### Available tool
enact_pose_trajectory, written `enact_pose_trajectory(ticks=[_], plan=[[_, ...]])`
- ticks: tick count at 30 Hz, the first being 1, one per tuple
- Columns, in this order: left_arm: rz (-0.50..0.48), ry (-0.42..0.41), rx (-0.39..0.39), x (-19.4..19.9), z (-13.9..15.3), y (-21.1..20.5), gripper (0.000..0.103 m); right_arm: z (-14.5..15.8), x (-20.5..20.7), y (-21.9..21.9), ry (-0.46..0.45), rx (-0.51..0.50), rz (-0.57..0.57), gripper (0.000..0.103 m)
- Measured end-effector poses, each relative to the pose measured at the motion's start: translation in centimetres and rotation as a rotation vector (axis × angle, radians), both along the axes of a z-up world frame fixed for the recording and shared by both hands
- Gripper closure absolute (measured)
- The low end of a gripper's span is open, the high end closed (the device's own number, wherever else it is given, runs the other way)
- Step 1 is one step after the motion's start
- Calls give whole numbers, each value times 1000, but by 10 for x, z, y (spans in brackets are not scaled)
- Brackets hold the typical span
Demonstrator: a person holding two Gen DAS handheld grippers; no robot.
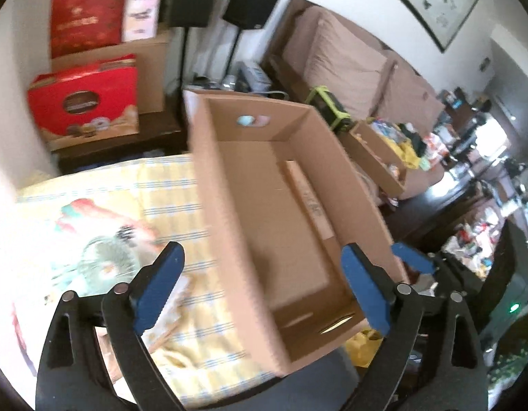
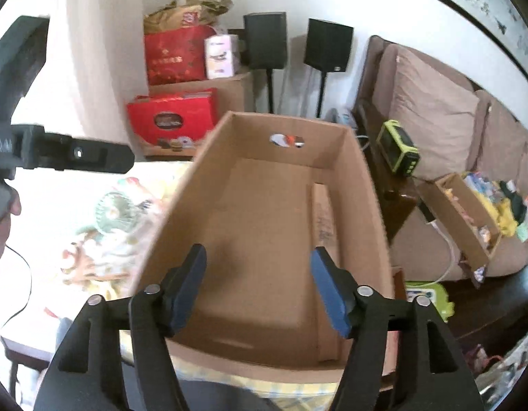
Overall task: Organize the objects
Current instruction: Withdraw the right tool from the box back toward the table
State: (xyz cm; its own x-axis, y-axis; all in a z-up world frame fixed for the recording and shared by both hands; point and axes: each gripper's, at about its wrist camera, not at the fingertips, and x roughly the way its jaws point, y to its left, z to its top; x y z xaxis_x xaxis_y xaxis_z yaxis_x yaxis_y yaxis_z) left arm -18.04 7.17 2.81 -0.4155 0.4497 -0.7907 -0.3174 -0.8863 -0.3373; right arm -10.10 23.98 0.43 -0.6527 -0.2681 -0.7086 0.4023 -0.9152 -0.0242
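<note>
An empty open cardboard box [image 1: 264, 185] stands on the table's yellow checked cloth [image 1: 168, 185]. It has a hand hole in its far wall. My left gripper [image 1: 264, 284] is open over the box's near left corner, with the left wall running between its blue pads and neither pad touching it. A blue fingertip [image 1: 413, 257] of my right gripper shows past the box's right wall. In the right wrist view the same box [image 2: 264, 205] fills the middle, and my right gripper [image 2: 260, 287] hangs open above its near end, holding nothing. A small green fan [image 2: 113, 215] lies left of the box.
Red gift boxes [image 2: 173, 116], two black speakers on stands [image 2: 327, 48] and a brown sofa [image 2: 431, 120] lie behind. A second cardboard box [image 2: 459, 219] of mixed items sits on the sofa. The left tool's black housing [image 2: 68, 152] reaches in at the left.
</note>
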Motion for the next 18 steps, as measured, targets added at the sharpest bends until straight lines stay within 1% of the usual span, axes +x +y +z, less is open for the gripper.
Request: enact_pose_trajectory(ticks=[2, 4, 6, 8, 9, 12, 15, 18], plan=[[22, 13, -17, 5, 2, -13, 10, 3, 3, -9, 6, -2, 15, 26], [46, 24, -32, 12, 4, -28, 10, 6, 7, -17, 14, 6, 30, 23], [66, 39, -55, 20, 4, -42, 10, 8, 11, -25, 18, 4, 50, 22], [82, 51, -82, 26, 3, -51, 7, 10, 14, -32, 24, 4, 63, 20], [93, 61, -104, 30, 2, -56, 6, 11, 16, -35, 27, 4, 69, 20], [114, 70, -135, 40, -2, -67, 5, 13, 17, -45, 24, -12, 81, 18], [135, 80, -147, 50, -4, -76, 2, 17, 18, -53, 20, -30, 84, 16], [158, 92, -143, 58, -4, -85, 1, 20, 19, -59, 16, -44, 93, 9]])
